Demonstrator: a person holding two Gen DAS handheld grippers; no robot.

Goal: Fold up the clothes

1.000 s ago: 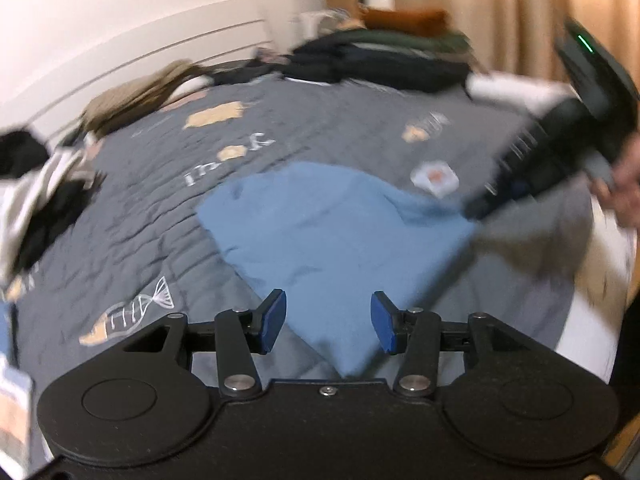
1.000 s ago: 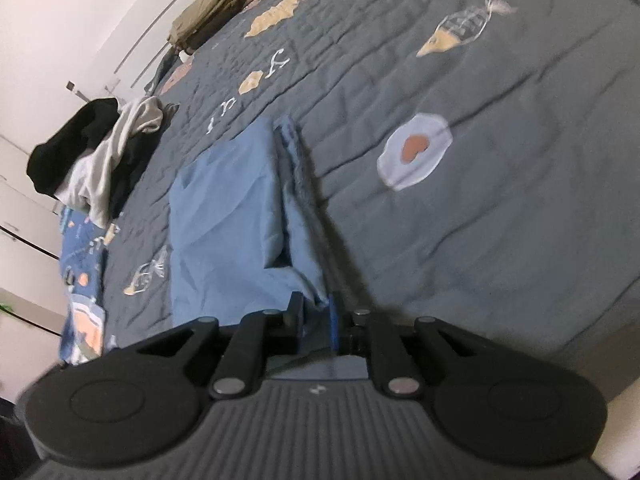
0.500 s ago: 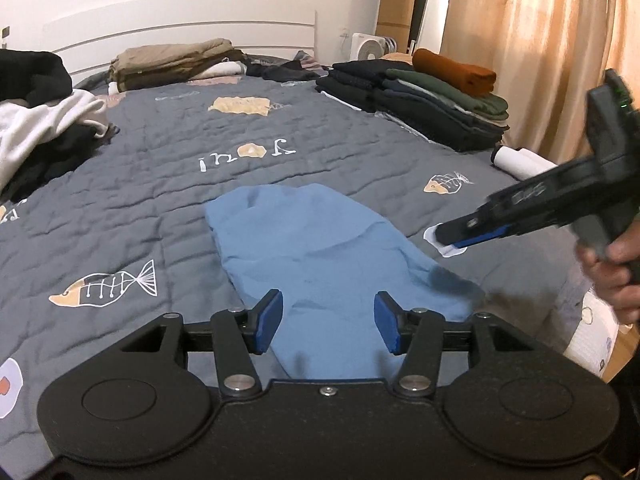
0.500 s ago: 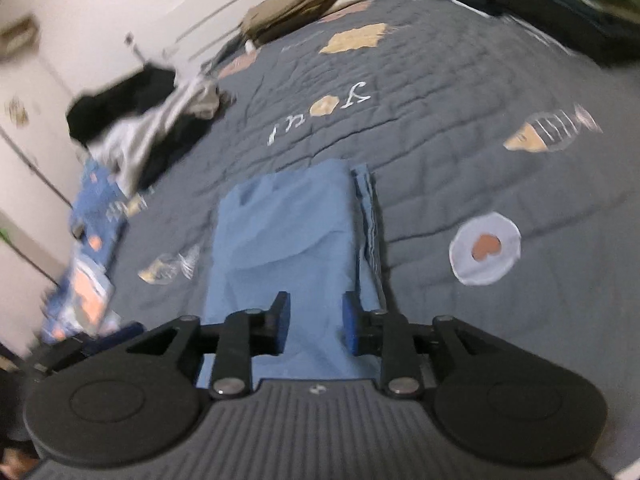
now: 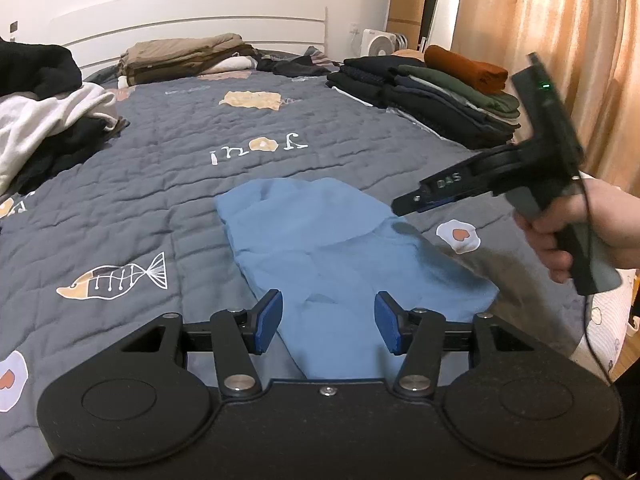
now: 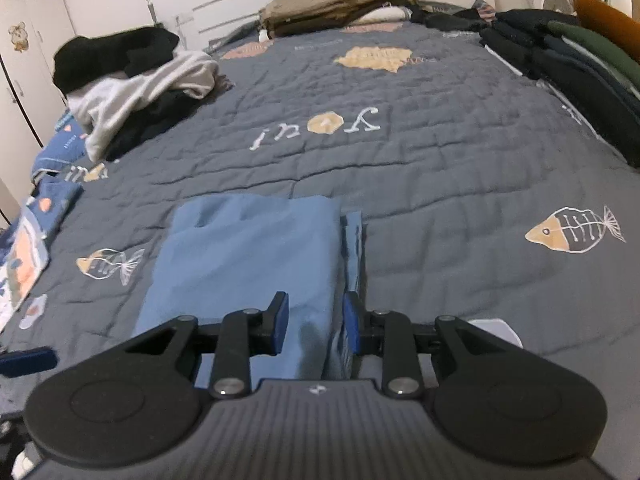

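A light blue garment (image 5: 332,248) lies folded into a long strip on the grey quilted bed (image 5: 160,168). My left gripper (image 5: 328,322) hovers open over its near end with nothing between the blue pads. In the left wrist view the right gripper (image 5: 404,204), held by a hand (image 5: 576,228), floats above the garment's right side. From the right wrist view the same blue garment (image 6: 248,256) stretches ahead, and my right gripper (image 6: 316,326) is open above its near right edge, holding nothing.
Stacks of folded dark, green and orange clothes (image 5: 432,96) line the bed's right side. A tan folded pile (image 5: 184,58) sits by the headboard. A loose heap of black and white clothes (image 5: 44,112) lies at the left. Curtains (image 5: 560,40) hang at the right.
The right gripper let go of the blue garment's edge, opened and rose above it. Both cameras tilted up toward the headboard. The garment now lies flat.
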